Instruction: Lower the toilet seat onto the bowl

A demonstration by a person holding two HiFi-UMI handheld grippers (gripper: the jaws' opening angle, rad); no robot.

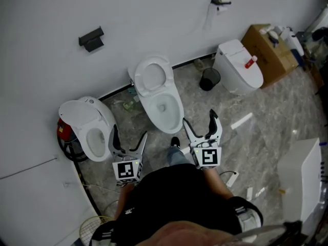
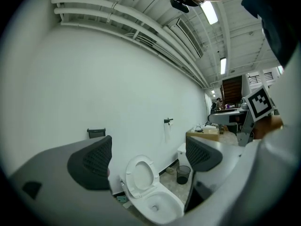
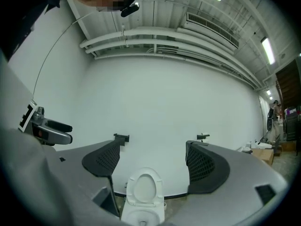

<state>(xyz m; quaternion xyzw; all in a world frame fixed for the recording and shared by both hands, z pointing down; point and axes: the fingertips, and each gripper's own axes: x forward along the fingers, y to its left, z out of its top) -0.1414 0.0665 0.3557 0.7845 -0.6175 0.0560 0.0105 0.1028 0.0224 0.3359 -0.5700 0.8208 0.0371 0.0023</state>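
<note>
**Head view.** Three toilets are seen along a white wall (image 1: 154, 19). On the middle one the seat (image 1: 152, 76) is raised and leaned back toward the wall, with the bowl (image 1: 165, 108) left open below it. The left hand-held gripper (image 1: 129, 131) is held off the bowl's left front. The right hand-held gripper (image 1: 199, 118) is held just off its right front. Both are seen with jaws spread and nothing between them, and neither is in contact with the toilet. A black bin (image 1: 209, 79) is noted on the floor (image 1: 266, 111), between the bowl and the closed right toilet (image 1: 238, 65). A box (image 1: 269, 47) is set beyond that one.

**Left gripper view.** The jaws are held wide apart and empty. The seat (image 2: 140, 175) is framed between the two pads (image 2: 91, 161), well beyond them, upright over the bowl (image 2: 157, 206). The bin (image 2: 182, 174) is seen right of the bowl. The marker cube (image 2: 259, 102) of the right hand-held gripper is caught at the right edge.

**Right gripper view.** The jaws are likewise parted, with nothing gripped. The seat (image 3: 143, 189) is seen between them, well apart from them and upright before the wall. A dark bracket (image 3: 121, 138) and a paper holder (image 3: 202, 136) are fixed on the wall, one to each side above the seat. The left hand-held gripper (image 3: 47, 128) is seen at the left edge.
</note>
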